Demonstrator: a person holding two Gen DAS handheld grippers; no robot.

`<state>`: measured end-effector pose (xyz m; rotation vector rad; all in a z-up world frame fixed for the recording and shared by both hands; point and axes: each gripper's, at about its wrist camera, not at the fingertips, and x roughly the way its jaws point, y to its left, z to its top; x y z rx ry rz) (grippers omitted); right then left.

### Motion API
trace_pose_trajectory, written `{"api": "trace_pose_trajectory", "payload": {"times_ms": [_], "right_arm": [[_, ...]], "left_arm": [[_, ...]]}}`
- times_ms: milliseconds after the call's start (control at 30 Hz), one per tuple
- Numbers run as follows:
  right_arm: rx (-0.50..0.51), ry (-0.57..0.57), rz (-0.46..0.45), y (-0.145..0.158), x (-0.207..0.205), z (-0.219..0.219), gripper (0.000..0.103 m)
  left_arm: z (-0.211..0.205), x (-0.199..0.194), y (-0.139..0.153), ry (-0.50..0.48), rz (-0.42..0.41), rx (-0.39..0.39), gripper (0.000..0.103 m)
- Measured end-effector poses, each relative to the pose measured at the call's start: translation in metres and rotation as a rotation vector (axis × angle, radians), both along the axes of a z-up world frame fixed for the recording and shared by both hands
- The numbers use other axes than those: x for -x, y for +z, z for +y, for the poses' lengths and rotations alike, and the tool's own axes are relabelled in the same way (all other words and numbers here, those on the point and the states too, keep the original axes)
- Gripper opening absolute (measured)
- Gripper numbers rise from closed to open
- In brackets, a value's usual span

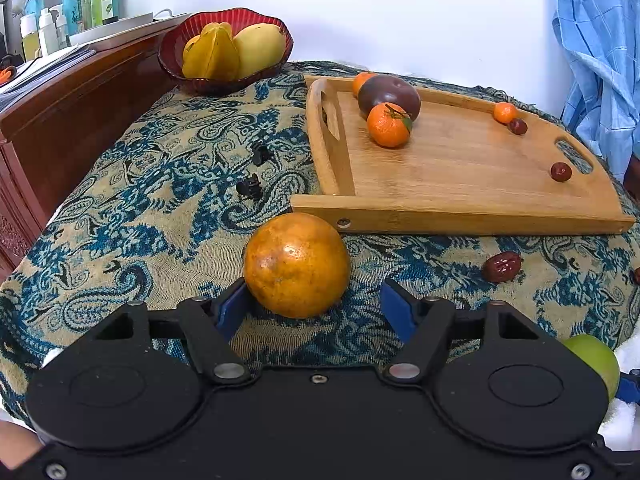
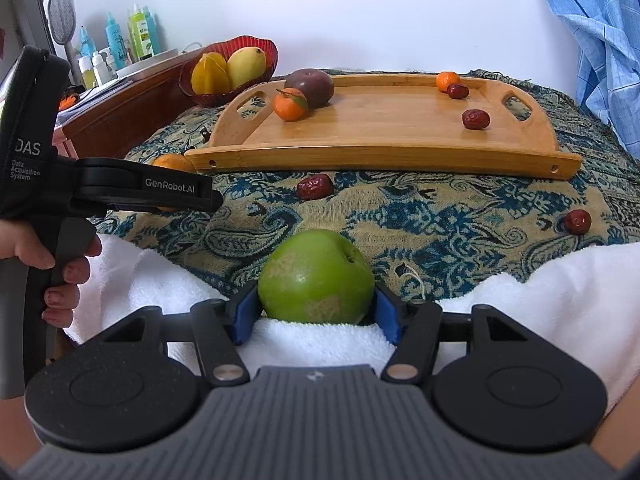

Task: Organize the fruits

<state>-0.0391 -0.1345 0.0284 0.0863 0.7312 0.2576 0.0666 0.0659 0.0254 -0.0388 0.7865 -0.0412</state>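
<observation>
My left gripper (image 1: pixel 314 300) is open around a large orange fruit (image 1: pixel 297 265) on the patterned cloth; its left pad touches the fruit, the right pad stands apart. My right gripper (image 2: pixel 316 308) is shut on a green apple (image 2: pixel 316 277) at the edge of a white towel (image 2: pixel 320 338). The apple also shows in the left wrist view (image 1: pixel 596 360). A wooden tray (image 1: pixel 460 168) holds a dark plum (image 1: pixel 389 95), tangerines (image 1: pixel 388 125) and red dates (image 1: pixel 561 171). A red bowl (image 1: pixel 224 48) holds a mango and a starfruit.
Loose dates lie on the cloth (image 2: pixel 315 186) (image 2: pixel 577 221). Two black hair clips (image 1: pixel 249 188) lie left of the tray. A wooden dresser (image 1: pixel 60 112) with bottles stands at the left. A blue garment (image 1: pixel 600 52) hangs at the right. The left gripper shows in the right wrist view (image 2: pixel 152 190).
</observation>
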Motion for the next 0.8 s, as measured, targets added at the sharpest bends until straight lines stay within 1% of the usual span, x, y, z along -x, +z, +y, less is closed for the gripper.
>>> {"api": "trace_pose_trajectory", "payload": {"times_ms": [300, 367, 500, 600, 800], "right_arm": [[0.014, 0.004, -0.004, -0.0022, -0.0015, 0.0023, 0.065], [0.015, 0.005, -0.006, -0.0022, -0.0012, 0.0027, 0.064], [0.022, 0.01, -0.014, -0.0032, -0.0017, 0.0034, 0.063], [0.026, 0.013, -0.018, -0.0037, -0.0019, 0.0033, 0.062], [0.025, 0.013, -0.022, -0.0038, -0.0019, 0.0031, 0.061]], "left_arm": [[-0.0005, -0.0014, -0.001, 0.008, -0.008, -0.008, 0.068], [-0.0014, -0.0003, -0.0011, 0.019, -0.021, -0.026, 0.061], [-0.0025, 0.0018, -0.0011, 0.038, -0.047, -0.054, 0.05], [-0.0015, 0.0026, -0.0015, 0.041, -0.055, -0.054, 0.049], [-0.0045, 0.0044, -0.0003, 0.035, -0.063, -0.077, 0.049]]}}
